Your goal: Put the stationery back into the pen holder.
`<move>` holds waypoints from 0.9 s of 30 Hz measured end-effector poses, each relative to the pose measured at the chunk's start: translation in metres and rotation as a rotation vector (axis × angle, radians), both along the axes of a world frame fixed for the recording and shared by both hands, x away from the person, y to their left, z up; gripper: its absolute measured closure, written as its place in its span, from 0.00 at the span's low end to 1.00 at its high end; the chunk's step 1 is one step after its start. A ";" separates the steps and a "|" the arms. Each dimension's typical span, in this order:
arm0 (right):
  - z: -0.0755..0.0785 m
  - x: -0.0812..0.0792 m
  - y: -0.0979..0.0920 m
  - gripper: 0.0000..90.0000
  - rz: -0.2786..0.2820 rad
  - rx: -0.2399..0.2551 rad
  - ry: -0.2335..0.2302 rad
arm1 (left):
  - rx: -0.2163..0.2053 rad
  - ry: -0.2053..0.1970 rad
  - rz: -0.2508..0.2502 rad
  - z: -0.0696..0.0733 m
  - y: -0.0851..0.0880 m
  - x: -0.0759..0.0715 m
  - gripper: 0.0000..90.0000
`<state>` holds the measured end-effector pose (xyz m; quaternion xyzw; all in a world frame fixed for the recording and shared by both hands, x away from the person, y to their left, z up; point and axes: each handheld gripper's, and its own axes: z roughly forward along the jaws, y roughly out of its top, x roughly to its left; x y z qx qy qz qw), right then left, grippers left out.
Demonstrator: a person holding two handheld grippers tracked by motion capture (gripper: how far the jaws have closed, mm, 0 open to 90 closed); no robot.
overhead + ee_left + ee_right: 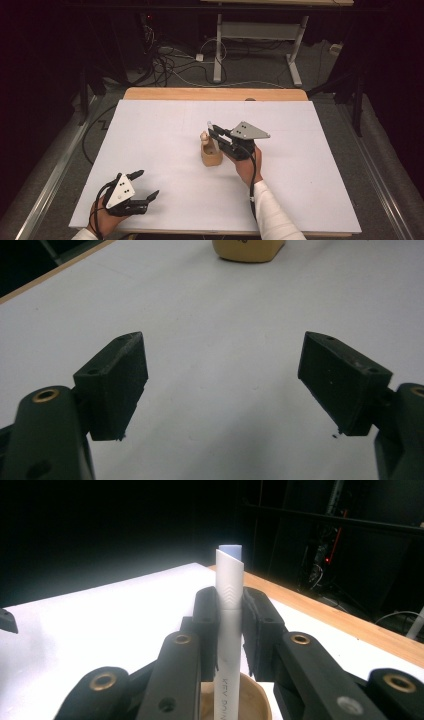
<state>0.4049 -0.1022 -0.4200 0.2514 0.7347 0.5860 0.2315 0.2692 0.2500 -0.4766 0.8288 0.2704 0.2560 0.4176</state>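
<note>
surface: white board on wood top, bare but for tan holder near middle | room: dark, cables on floor, desk frame behind | r gripper: clamped on white pen, upright over holder | l gripper: jaws wide, nothing held, near front-left corner

pen: lower end cut off by the bottom edge of the right gripper view; printed lettering on the barrel partly cut, not legible in full.
wooden holder: rim alone visible between the jaws, the rest hidden behind them and below the frame.
wooden holder, left gripper view: upper part cut off by the top edge.
small pale object: beside the holder in the high view, too small to identify.
left gripper: body cut off at the bottom edge of its own view.
</note>
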 end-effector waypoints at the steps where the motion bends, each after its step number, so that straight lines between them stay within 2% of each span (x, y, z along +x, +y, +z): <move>1: 0.000 0.000 0.000 0.86 0.000 0.000 0.000 | 0.000 0.000 -0.001 0.000 0.000 0.000 0.21; 7: 0.000 -0.002 -0.001 0.79 -0.020 -0.005 0.000 | 0.000 0.003 -0.002 0.000 0.000 0.000 0.21; 14: 0.005 -0.007 -0.004 0.73 -0.028 -0.040 -0.033 | -0.002 -0.001 0.001 0.000 0.000 0.000 0.21; 16: 0.008 -0.010 -0.008 0.71 -0.040 -0.056 -0.056 | 0.001 -0.002 0.001 0.000 -0.001 0.000 0.21; 23: 0.013 -0.013 -0.016 0.66 -0.059 -0.073 -0.079 | 0.004 -0.001 -0.001 0.000 -0.002 0.000 0.21; 25: 0.015 -0.015 -0.020 0.61 -0.084 -0.073 -0.090 | 0.004 -0.001 -0.001 0.000 -0.002 0.000 0.21; 27: 0.015 -0.016 -0.022 0.61 -0.084 -0.072 -0.091 | 0.001 -0.001 -0.002 0.000 -0.002 0.000 0.21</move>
